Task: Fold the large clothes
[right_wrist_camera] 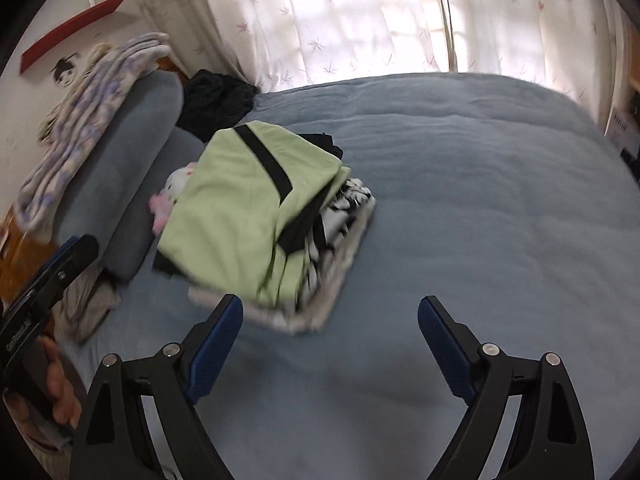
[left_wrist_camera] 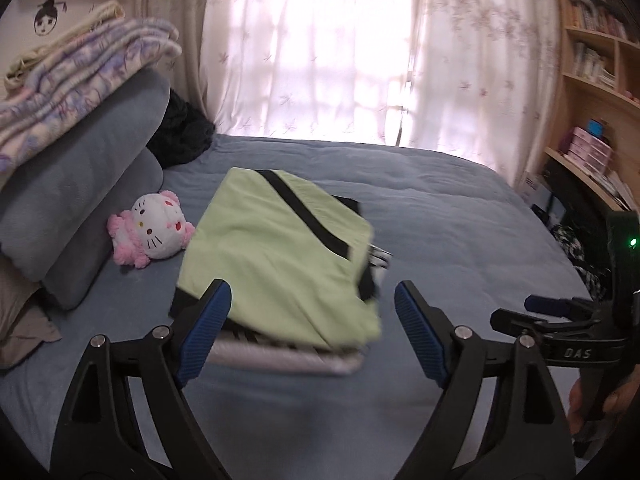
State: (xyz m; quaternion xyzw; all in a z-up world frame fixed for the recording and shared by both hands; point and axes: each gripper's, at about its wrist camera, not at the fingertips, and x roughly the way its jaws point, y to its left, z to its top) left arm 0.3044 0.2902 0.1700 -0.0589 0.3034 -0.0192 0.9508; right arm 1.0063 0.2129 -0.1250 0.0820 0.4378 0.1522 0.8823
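On the blue bed [left_wrist_camera: 440, 208], the left wrist view shows the left gripper [left_wrist_camera: 312, 328] spread wide, empty, before the folded green garment [left_wrist_camera: 280, 248] topping a stack, while the right wrist view shows the right gripper [right_wrist_camera: 330, 344] likewise apart, so square the pile gently.

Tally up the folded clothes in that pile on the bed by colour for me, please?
Light green with black stripe: 1
Black and white patterned: 1
Pale grey, at the bottom: 1
Total: 3 that I can tell apart; black fabric edges also show, possibly part of the green garment.
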